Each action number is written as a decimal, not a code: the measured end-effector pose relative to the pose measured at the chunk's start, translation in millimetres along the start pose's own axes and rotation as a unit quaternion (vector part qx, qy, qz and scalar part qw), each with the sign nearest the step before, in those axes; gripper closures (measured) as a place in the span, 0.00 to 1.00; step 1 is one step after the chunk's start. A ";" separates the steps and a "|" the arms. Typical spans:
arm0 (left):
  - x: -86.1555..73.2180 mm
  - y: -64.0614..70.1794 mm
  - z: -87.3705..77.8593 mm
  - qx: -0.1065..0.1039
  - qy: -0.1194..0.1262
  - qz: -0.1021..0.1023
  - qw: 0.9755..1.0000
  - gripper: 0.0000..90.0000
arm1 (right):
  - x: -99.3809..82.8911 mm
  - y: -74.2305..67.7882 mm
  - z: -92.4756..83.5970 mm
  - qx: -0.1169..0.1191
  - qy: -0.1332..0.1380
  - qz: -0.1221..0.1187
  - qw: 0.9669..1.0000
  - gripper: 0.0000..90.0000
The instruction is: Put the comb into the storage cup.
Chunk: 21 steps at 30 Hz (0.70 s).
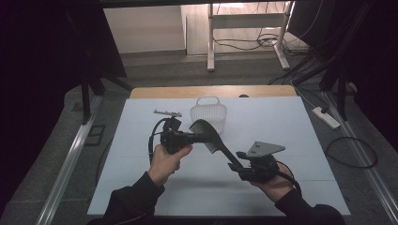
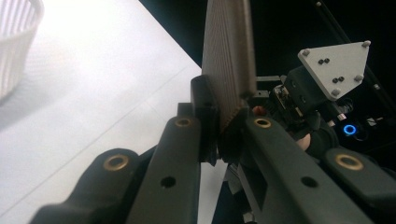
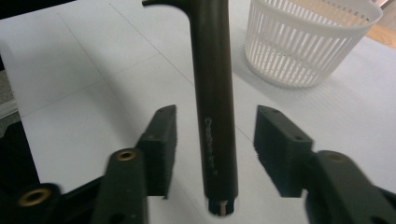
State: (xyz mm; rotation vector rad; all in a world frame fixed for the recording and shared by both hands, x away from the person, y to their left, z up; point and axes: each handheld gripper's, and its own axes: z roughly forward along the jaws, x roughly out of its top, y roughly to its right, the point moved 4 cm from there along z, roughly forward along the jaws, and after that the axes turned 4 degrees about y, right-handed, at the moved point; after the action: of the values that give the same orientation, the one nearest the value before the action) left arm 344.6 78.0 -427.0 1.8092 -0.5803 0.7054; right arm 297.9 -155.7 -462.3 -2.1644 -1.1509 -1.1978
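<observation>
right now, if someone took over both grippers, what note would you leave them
Left gripper: shut on the comb at its toothed end, holding it up over the table.
Right gripper: open, jaws apart on either side of the comb's handle, pads not touching it.
Basket: upright on the table beyond the comb; I can't see anything in it.
Done: comb passed to the left gripper.
Left: probably drop it in the basket.

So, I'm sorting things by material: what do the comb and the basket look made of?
Comb: probably hard plastic, dark and smooth with a slight sheen and printed lettering on the handle. Basket: likely moulded white plastic, matte, with thin slatted walls and a solid rim.
</observation>
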 end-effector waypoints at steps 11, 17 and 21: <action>10.5 0.0 -4.0 0.017 -0.004 0.025 1.000 0.97 | -2.4 7.4 -1.3 0.026 -0.007 0.028 0.999 0.15; 17.4 0.2 -7.0 0.029 -0.006 0.037 0.999 0.97 | -6.4 12.4 -3.1 0.030 -0.025 0.039 0.998 0.06; 22.1 -0.8 -10.5 0.037 -0.004 0.041 0.998 0.97 | -7.7 14.6 -7.2 0.032 -0.022 0.047 0.998 0.04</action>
State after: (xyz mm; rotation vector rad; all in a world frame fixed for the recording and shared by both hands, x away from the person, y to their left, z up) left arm 358.8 87.0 -409.2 1.8652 -0.6436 0.7837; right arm 304.0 -172.5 -464.2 -2.1824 -1.0769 -1.0639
